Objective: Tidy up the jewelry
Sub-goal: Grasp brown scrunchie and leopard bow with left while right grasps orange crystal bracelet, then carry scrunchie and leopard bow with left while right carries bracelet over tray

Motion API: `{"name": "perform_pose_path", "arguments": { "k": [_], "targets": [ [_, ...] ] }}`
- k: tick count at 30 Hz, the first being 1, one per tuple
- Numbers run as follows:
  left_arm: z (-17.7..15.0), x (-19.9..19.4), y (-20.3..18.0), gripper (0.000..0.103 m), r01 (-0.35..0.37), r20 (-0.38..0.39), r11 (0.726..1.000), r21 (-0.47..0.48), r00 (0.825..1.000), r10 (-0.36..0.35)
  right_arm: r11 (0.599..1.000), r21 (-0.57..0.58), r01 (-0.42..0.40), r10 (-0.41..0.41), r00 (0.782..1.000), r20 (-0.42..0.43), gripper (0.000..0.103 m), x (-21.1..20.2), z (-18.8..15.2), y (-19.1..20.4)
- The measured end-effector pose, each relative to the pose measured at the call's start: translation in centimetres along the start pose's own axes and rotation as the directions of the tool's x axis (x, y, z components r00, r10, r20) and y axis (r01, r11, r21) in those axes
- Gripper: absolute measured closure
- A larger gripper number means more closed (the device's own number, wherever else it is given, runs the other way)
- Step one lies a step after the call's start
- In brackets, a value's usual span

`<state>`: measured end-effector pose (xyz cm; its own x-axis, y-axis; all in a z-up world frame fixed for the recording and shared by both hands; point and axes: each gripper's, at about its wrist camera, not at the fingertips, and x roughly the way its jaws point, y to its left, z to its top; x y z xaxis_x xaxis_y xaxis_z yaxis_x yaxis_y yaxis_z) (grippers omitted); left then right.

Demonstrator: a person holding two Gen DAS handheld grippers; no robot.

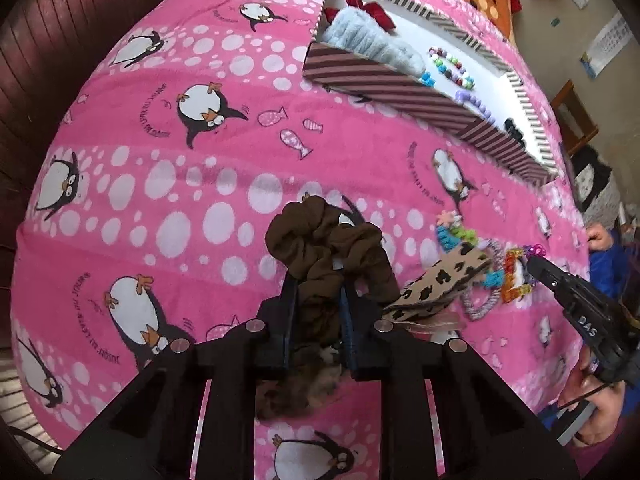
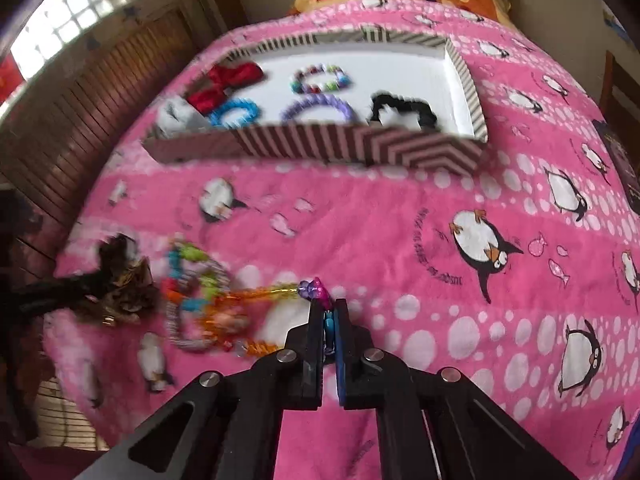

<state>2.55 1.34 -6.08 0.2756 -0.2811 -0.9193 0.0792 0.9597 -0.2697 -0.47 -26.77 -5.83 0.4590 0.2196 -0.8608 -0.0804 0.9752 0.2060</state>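
on the pink penguin-print blanket (image 2: 400, 232), my left claw (image 1: 318, 280) is clamped on one brown fabric scrunchie (image 1: 320, 240), lifted beside the loose pile. my right claw (image 2: 329, 308) pinches one bright beaded bracelet (image 2: 280, 292), stretched from that pile. the striped cardboard box (image 2: 320, 148) beyond holds one red bow (image 2: 224, 84), three bead bracelets, one black scrunchie (image 2: 404, 110).

White letters "DAS" are showing on the black body of the right gripper (image 1: 534, 261), lower right of the left wrist view. Curved dark script is running beside the penguins on the pink blanket (image 1: 160, 184); lettering too distorted to read reliably.
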Motion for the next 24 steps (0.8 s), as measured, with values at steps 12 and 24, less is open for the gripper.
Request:
{"name": "perform_pose_path", "arguments": {
  "k": [12, 24],
  "targets": [
    [1.8, -7.8, -0.5, 0.090, 0.045, 0.162, 0.998, 0.051, 0.985, -0.053, 0.993, -0.077, -0.088, 0.104, 0.967, 0.234, 0.099, -10.3, 4.0, 3.4],
    [4.9, -10.5, -3.8, 0.090, -0.002, 0.259, 0.991, 0.135, 0.965, -0.034, 0.996, -0.060, -0.059, 0.072, 0.963, 0.258, 0.099, -11.0, 5.8, 2.7]
  ]
}}
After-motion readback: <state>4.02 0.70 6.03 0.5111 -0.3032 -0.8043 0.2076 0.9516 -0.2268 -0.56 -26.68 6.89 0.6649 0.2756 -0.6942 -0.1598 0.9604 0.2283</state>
